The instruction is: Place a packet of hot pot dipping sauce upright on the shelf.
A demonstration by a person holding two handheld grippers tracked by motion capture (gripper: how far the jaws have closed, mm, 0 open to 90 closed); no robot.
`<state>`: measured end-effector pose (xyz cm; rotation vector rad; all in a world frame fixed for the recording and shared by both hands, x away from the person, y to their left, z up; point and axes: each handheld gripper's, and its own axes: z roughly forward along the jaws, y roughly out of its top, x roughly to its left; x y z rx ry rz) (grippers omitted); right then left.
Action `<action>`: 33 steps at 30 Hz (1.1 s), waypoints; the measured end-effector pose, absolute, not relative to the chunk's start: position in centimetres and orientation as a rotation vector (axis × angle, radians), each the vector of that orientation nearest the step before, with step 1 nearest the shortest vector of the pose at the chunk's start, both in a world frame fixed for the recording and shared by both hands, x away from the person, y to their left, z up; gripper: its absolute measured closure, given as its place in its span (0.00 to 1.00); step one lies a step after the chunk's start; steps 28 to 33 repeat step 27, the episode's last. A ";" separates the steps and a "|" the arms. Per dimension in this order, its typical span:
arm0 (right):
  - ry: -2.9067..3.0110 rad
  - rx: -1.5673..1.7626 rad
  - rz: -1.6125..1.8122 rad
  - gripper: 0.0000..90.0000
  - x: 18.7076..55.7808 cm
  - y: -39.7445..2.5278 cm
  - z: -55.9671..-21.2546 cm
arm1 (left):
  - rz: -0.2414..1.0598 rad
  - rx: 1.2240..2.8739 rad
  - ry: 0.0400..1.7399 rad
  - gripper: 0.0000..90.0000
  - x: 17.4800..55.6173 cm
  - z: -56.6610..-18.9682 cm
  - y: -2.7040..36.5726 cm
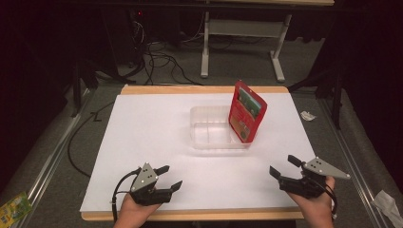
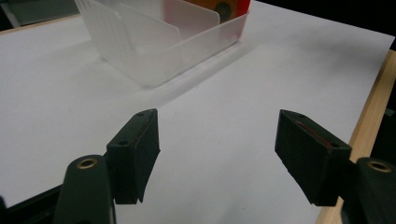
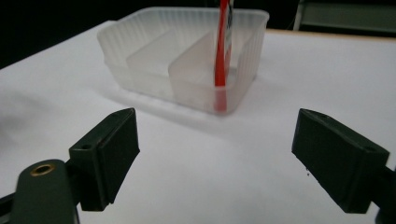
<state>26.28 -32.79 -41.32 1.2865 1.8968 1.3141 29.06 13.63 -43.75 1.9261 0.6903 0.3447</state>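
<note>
A clear plastic container (image 1: pixel 202 135) with inner dividers sits on the white sheet near the table's middle. A red snack pouch (image 1: pixel 246 112) stands upright in its right compartment, leaning on the right wall. My left gripper (image 1: pixel 169 177) rests open near the front left edge, empty. My right gripper (image 1: pixel 284 166) is open near the front right, also empty. In the left gripper view the container (image 2: pixel 154 51) lies ahead beyond the jaws (image 2: pixel 217 149). The right gripper view shows the container (image 3: pixel 154 60) with the pouch (image 3: pixel 222 42) seen edge-on, past the open gripper (image 3: pixel 215 154).
The white sheet (image 1: pixel 142 142) covers a wooden table (image 1: pixel 190 214) with its front edge close to both hands. A green packet (image 1: pixel 12 206) lies on the floor at left, a crumpled wrapper (image 1: pixel 308 115) at right. Cables and a desk frame (image 1: pixel 205 47) stand behind.
</note>
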 end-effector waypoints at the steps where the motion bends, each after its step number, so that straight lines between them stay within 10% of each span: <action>1: 1.897 1.287 1.314 0.16 26.3 -32.8 -41.3 | 0.345 1.926 0.690 0.34 29.1 -43.8 13.6; 33: 1.968 1.315 1.248 0.11 26.2 -31.8 -43.3 | 0.361 1.936 0.718 0.21 29.4 -44.0 13.2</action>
